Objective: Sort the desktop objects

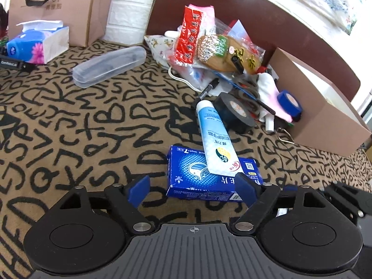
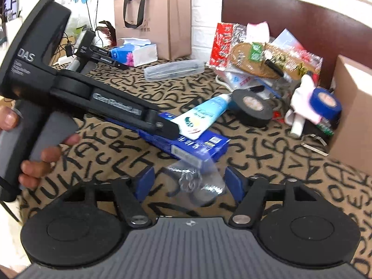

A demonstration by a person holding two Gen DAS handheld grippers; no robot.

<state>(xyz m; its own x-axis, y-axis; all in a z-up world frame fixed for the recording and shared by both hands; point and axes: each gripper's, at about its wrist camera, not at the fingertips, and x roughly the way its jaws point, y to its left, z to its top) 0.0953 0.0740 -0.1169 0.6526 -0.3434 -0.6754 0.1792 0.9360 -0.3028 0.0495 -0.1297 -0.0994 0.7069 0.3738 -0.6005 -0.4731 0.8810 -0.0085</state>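
Toothpaste tube (image 1: pixel 212 137) lies across blue box (image 1: pixel 197 176), unheld

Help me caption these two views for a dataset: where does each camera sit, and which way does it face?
Left wrist: on the left gripper, looking forward and down along its open blue-padded fingers at the blue box with the white tube lying on it; only the gripper shows.
Right wrist: on the right gripper, facing the same clutter; a clear plastic bag lies between its open fingers, and a hand holds the left gripper over the box.
Shared: box, tube, black tape roll, patterned tablecloth.
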